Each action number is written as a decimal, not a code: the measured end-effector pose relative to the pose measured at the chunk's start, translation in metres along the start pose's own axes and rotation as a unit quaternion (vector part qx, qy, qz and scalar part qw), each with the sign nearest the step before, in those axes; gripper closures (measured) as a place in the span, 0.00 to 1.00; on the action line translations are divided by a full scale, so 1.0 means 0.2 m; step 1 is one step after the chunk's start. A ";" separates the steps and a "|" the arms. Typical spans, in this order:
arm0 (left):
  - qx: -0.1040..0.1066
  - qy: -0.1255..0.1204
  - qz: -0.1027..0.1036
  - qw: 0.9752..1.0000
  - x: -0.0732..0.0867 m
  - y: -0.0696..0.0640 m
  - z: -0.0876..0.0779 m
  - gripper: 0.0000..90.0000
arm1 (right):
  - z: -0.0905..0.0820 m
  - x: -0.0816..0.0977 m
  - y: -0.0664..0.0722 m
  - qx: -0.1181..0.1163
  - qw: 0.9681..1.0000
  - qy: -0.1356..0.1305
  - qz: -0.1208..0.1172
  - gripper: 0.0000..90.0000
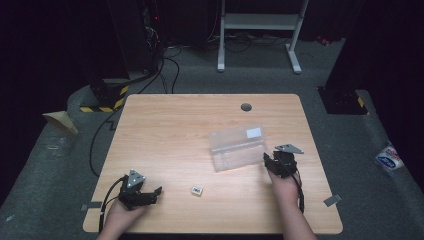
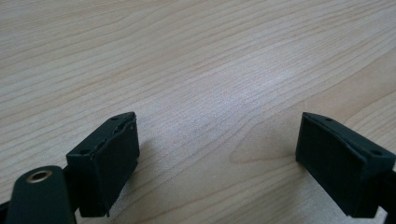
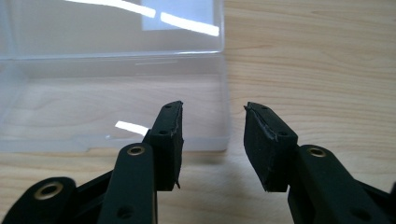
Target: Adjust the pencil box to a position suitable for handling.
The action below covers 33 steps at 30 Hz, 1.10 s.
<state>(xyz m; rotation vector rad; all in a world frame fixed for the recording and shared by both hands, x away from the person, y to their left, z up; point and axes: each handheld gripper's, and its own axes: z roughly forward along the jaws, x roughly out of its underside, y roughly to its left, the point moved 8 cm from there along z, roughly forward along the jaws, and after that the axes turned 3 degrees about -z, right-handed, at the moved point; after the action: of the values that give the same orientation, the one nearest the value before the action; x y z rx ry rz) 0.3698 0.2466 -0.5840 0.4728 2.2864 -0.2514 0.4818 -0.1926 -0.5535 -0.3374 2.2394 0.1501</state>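
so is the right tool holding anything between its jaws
No, in the right gripper view the right tool has bare wooden table between its parted jaws, with the clear plastic hinged box lying open just beyond them.

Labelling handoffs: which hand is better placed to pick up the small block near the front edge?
Left, probably. The left gripper sits beside the small block, jaws open with nothing between them. The right gripper is farther off, at the open clear box.

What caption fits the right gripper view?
Open right gripper beside the corner of a clear box on the table.
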 end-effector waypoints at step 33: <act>0.002 -0.003 0.001 1.000 0.00 0.00 0.00 0.16 | 0.11 0.04 0.11 0.003 0.999 0.031 -0.016 0.86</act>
<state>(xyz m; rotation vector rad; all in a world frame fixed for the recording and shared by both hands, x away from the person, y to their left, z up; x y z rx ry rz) 0.3695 0.2459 -0.5839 0.4749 2.2808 -0.2562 0.4860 -0.1691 -0.5736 -0.3787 2.2938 0.1178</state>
